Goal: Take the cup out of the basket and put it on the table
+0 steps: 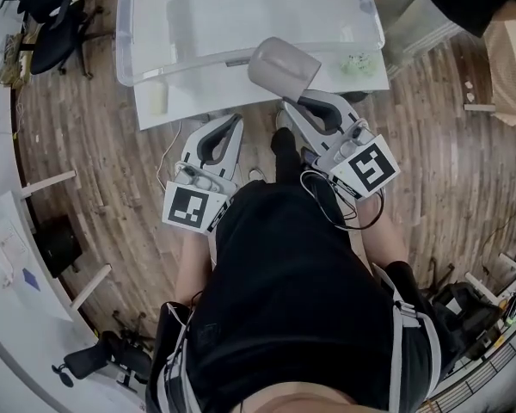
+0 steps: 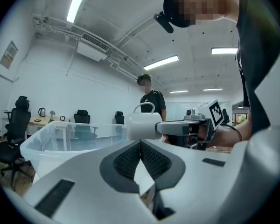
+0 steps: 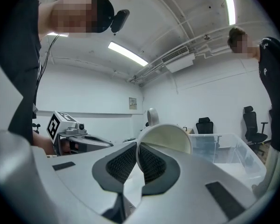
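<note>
Cup (image 1: 282, 67): pale mug with a handle, tipped on its side in the air over the near rim of the basket, clear of the table.
Right gripper (image 1: 303, 103): jaws clamped on the cup's rim, one pad inside the mouth and one outside.
Left gripper (image 1: 232, 122): jaws together with nothing between them; just beside the right gripper, short of the basket.
Basket (image 1: 155, 69): clear plastic bin standing on the white table (image 1: 185, 108).
Markings: a black-and-white square marker (image 1: 372, 167) on each gripper's cube.
Wall notice (image 3: 133, 103): print too small to read.
</note>
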`<action>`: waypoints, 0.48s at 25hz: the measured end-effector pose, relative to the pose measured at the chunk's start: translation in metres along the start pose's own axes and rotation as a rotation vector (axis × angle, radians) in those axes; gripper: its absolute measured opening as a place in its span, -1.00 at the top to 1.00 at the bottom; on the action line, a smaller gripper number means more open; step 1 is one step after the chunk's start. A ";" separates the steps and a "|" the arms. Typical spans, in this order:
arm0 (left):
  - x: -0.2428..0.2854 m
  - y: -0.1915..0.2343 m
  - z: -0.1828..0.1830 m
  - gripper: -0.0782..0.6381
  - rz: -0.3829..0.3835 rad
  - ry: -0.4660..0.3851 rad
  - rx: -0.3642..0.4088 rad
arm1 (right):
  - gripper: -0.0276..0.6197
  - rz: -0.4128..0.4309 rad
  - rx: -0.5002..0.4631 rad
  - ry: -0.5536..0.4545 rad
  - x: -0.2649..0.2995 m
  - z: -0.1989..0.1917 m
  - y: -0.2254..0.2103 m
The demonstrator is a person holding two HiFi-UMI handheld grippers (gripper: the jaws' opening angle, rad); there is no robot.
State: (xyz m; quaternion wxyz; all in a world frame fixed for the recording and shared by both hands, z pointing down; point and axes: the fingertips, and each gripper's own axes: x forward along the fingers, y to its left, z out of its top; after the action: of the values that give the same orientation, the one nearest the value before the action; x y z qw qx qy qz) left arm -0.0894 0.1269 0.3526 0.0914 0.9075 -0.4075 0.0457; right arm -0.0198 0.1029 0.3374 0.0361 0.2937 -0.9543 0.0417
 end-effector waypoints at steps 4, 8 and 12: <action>-0.029 -0.014 -0.007 0.73 -0.011 -0.003 0.000 | 0.82 -0.005 -0.006 0.002 -0.010 -0.002 0.032; -0.052 -0.028 -0.012 0.73 -0.022 0.000 0.001 | 0.82 -0.016 -0.003 0.010 -0.023 -0.004 0.058; -0.072 -0.039 -0.017 0.73 -0.034 0.004 0.001 | 0.82 -0.023 -0.004 0.016 -0.035 -0.005 0.081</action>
State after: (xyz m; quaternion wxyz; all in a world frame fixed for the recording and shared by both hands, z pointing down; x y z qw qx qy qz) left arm -0.1076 0.2085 0.3529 0.0923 0.9143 -0.3917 0.0460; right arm -0.0368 0.1898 0.3345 0.0450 0.3044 -0.9506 0.0418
